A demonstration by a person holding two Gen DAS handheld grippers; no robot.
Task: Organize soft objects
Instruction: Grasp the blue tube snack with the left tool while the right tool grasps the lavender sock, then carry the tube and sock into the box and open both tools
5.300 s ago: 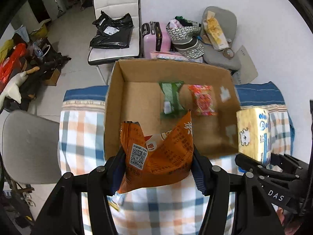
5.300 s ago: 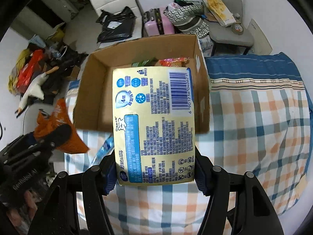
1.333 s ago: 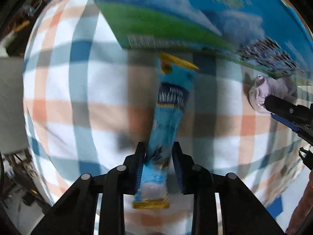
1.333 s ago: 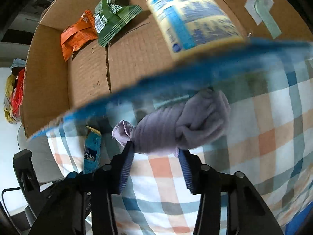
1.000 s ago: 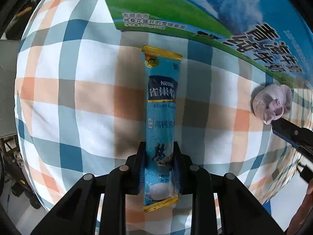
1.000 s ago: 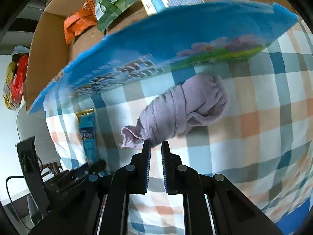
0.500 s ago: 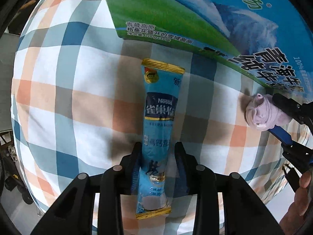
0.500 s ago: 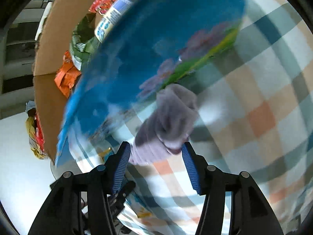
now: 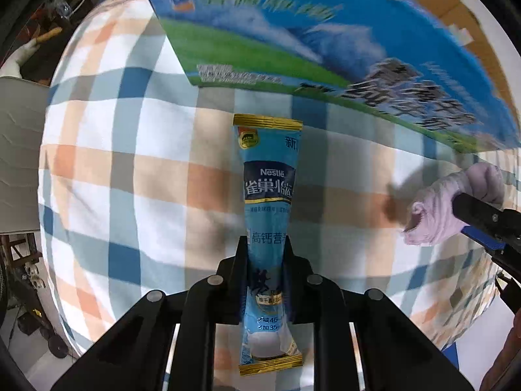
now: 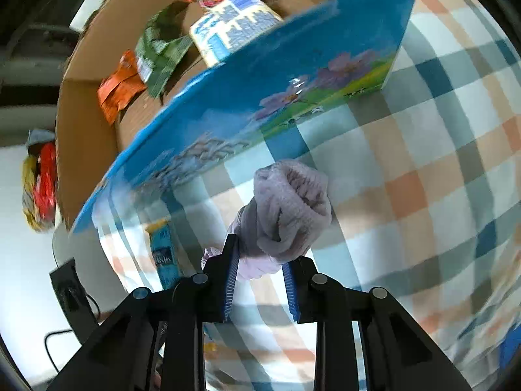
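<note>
Both grippers loaded — box lies ahead of each.

Left wrist: my left gripper (image 9: 265, 254) is clamped on the blue sachet (image 9: 268, 195), its long axis running straight forward along the fingers toward the box (image 9: 325, 42) over the checked cloth (image 9: 130, 169).
Right wrist: my right gripper (image 10: 260, 268) pinches the lilac sock (image 10: 286, 211) — box (image 10: 91, 75) wall just beyond, up-left; right is nearer.
</note>
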